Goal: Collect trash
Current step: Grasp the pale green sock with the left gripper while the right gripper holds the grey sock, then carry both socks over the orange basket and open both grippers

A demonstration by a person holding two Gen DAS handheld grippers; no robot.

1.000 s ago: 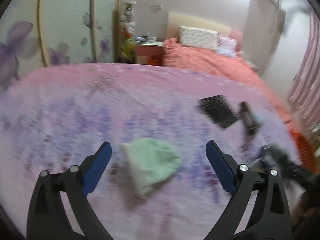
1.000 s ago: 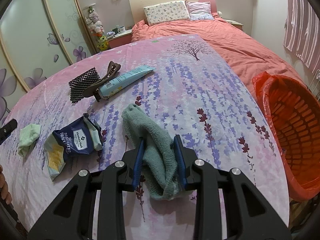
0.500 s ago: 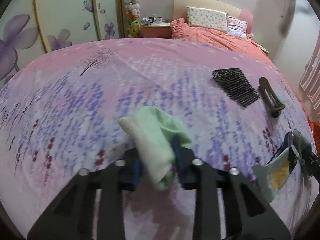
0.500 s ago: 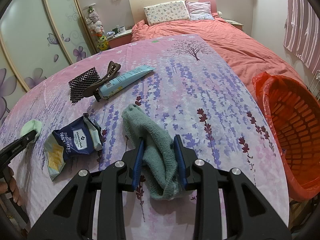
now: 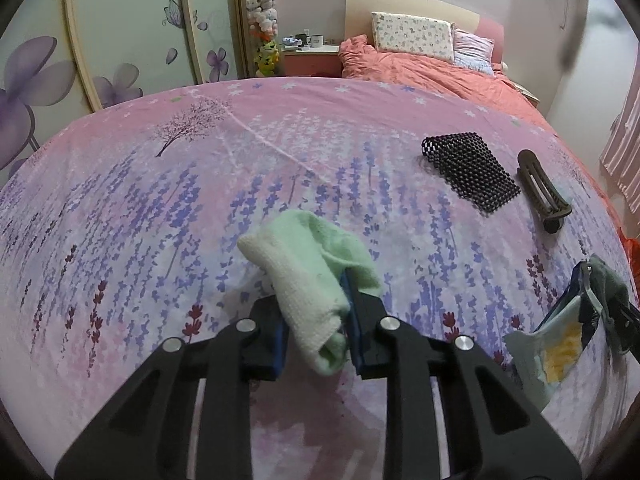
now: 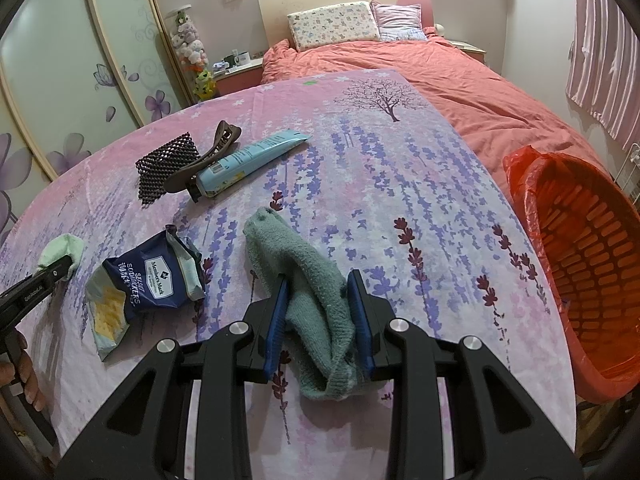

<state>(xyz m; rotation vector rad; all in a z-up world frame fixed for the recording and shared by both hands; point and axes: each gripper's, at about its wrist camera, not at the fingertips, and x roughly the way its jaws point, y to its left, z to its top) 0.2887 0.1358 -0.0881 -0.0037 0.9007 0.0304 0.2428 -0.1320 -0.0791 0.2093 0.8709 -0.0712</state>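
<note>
A light green cloth (image 5: pixel 304 256) lies on the pink floral table cover, and my left gripper (image 5: pixel 314 300) is shut on its near end, blue pads pressing both sides. The right wrist view shows that cloth (image 6: pixel 60 250) at the far left. My right gripper (image 6: pixel 319 280) is shut on a grey-green fuzzy sock (image 6: pixel 280 240), whose far end rests on the cover. An opened dark blue snack bag (image 6: pixel 148 280) lies between the two grippers. A red slatted basket (image 6: pixel 532 200) lined with a red bag stands off the table's right edge.
A black beaded mat (image 5: pixel 468 172), a brown hair clip (image 5: pixel 540 192) and a light blue tube (image 6: pixel 248 156) lie farther back on the table. A bed with an orange cover (image 6: pixel 400 60) stands behind. A person's hand (image 6: pixel 20 368) holds the left gripper's handle.
My left gripper came down over the light green cloth and closed its wide-open jaws onto it. The right gripper kept still, shut on the sock.
</note>
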